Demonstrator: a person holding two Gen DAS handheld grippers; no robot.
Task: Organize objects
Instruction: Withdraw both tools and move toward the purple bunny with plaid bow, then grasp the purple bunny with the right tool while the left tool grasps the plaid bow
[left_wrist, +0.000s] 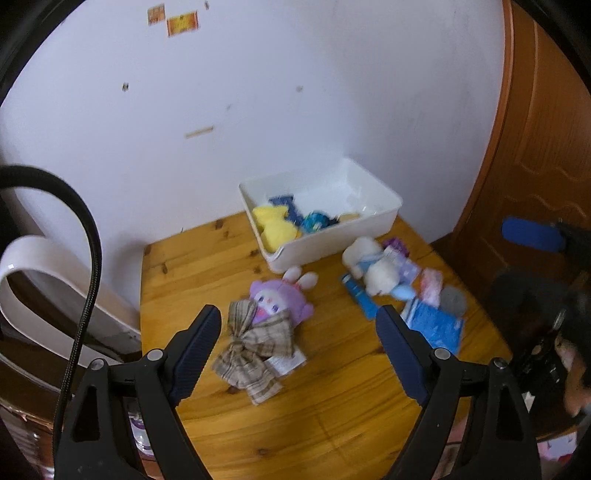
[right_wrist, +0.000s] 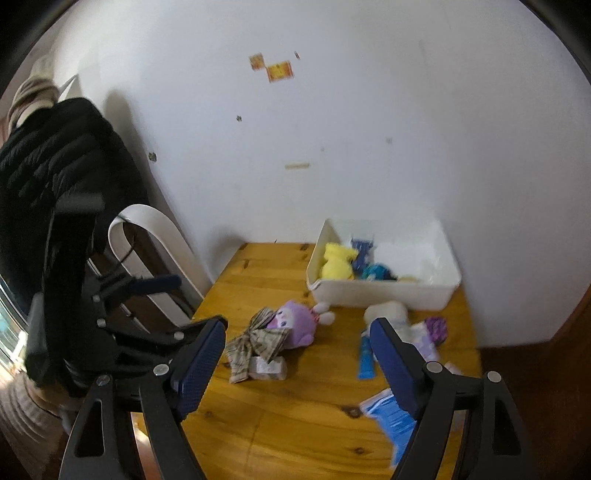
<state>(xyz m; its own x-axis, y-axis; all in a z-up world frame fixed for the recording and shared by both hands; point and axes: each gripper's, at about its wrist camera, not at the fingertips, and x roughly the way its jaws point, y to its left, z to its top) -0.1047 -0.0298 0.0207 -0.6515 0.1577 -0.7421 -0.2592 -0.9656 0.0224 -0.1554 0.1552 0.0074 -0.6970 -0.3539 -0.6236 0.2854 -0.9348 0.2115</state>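
A purple bunny plush (left_wrist: 280, 299) with a plaid bow (left_wrist: 251, 343) lies on the wooden table (left_wrist: 295, 413), just beyond my left gripper (left_wrist: 298, 317). That gripper is open and empty. A white bin (left_wrist: 325, 243) against the wall holds a yellow plush (left_wrist: 275, 223) and some blue items. A white plush (left_wrist: 373, 264) lies in front of the bin among blue packets (left_wrist: 436, 325). In the right wrist view my right gripper (right_wrist: 297, 326) is also open and empty, hovering short of the purple plush (right_wrist: 293, 323), the white plush (right_wrist: 388, 312) and the bin (right_wrist: 384, 293).
A blue tube (left_wrist: 360, 295), a pink packet (left_wrist: 430, 284) and a grey round thing (left_wrist: 452, 301) lie by the white plush. A black jacket (right_wrist: 55, 166) and a white curved frame (right_wrist: 155, 236) stand left of the table. A wooden door (left_wrist: 546, 129) is on the right.
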